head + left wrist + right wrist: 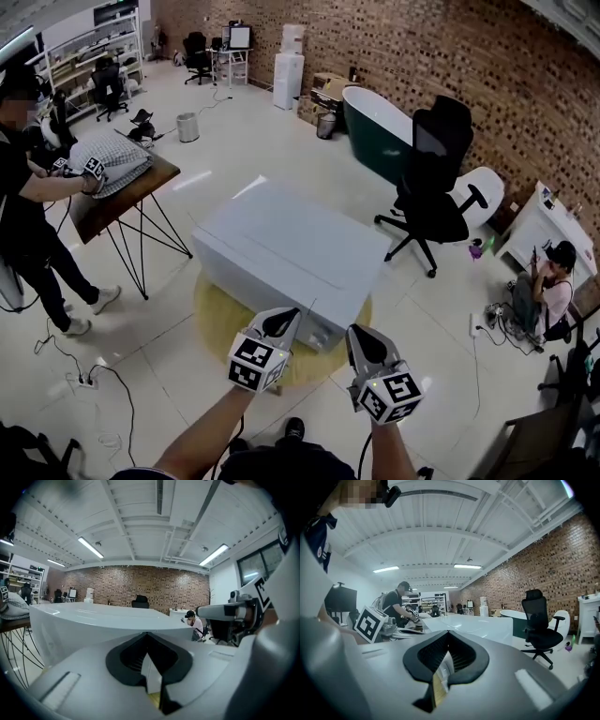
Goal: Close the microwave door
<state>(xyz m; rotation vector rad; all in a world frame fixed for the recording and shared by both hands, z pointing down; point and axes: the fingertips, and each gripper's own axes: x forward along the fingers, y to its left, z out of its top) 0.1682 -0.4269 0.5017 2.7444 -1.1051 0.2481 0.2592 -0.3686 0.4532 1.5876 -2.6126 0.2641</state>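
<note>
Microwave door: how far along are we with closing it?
Done, apparently: the microwave shows no door swung out in the head view, though latching can't be confirmed. In hand: nothing; the left claw and right claw are both shut and empty near its front. Left: confirm the door is flush.

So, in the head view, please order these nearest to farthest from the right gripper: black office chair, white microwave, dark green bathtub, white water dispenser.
1. White box-shaped microwave, just ahead of the right gripper.
2. Black office chair, ahead right.
3. Dark green bathtub, behind the chair.
4. Tall white water dispenser, far wall.
</note>
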